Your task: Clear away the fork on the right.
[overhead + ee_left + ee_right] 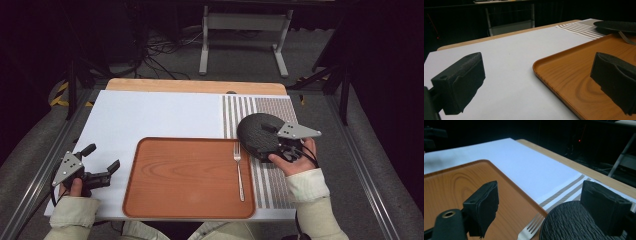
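Fingers of right gripper spread over dark plate rim, not clamped, plate overlapping tray edge beside fork, left gripper fingers apart over bare white worktop.

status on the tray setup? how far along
Done: the fork lies inside the wooden tray, along its right side. In hand: the right gripper has its jaws around the edge of the dark round plate, which overlaps the tray's right rim beside the striped mat; a firm grip is not certain. The left gripper waits open and empty left of the tray. Left, probably: getting the plate onto the tray.
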### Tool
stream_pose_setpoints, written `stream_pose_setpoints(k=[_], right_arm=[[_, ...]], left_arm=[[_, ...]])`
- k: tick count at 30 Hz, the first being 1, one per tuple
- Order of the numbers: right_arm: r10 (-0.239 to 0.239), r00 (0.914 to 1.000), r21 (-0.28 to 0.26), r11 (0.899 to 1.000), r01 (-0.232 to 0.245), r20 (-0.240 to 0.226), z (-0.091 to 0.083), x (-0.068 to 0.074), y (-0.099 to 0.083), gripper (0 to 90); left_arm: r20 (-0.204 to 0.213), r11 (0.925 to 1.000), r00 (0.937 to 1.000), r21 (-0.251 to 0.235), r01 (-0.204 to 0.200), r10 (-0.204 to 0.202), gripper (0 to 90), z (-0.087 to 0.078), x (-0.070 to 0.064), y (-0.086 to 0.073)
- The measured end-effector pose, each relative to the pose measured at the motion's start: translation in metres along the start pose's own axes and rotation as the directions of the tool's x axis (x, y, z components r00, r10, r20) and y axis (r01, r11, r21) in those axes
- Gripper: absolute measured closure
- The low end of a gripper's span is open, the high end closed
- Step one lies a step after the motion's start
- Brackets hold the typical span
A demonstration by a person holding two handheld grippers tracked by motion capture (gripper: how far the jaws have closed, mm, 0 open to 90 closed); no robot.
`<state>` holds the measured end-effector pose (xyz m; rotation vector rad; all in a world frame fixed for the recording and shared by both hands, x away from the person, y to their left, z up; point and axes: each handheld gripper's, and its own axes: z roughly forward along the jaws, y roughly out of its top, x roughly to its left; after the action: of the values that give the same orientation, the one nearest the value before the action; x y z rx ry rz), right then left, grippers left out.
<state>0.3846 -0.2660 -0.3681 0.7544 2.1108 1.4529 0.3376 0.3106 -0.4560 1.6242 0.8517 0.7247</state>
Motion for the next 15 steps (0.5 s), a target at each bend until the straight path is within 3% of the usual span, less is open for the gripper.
stream_pose_setpoints(k=[4,15], right_arm=[[0.032,0.9995,-0.062,0.998,-0.031,0.008,-0.017,-0.005,-0.019,16.2],[0.086,0.9955,-0.142,0.987,-0.079,0.04,-0.042,-0.015,-0.057,15.2]], left_arm=[[0.004,1.0,1.0,0.002,-0.003,0.003,0.1,0.0,0.0,0.0],[0.007,1.0,1.0,0.0,-0.004,0.004,0.1,0.0,0.0,0.0]])
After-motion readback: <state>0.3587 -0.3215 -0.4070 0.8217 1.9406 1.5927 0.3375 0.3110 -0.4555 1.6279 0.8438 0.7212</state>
